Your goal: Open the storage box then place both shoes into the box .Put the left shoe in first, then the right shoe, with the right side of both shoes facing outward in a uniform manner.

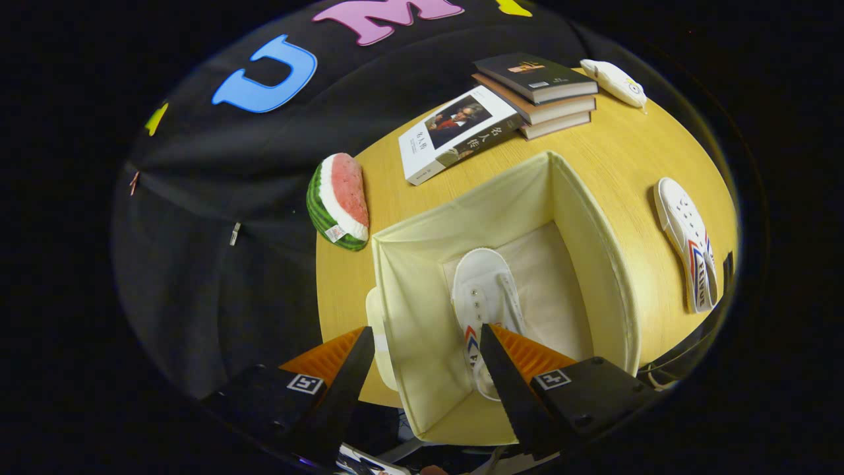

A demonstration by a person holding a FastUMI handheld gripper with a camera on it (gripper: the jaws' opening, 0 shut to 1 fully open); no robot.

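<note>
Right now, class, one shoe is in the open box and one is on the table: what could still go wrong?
1. The shoe on the table lies near the table's edge; a clumsy grasp may push it off.
2. The shoe in the box takes much of the floor, so the second may land on it.
3. The hand-held gripper, open, could snag the soft box wall.

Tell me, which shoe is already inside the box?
The shoe lying on the floor of the open cream box, just ahead of the open fingers. The other shoe lies on the table, outside the box.
</note>
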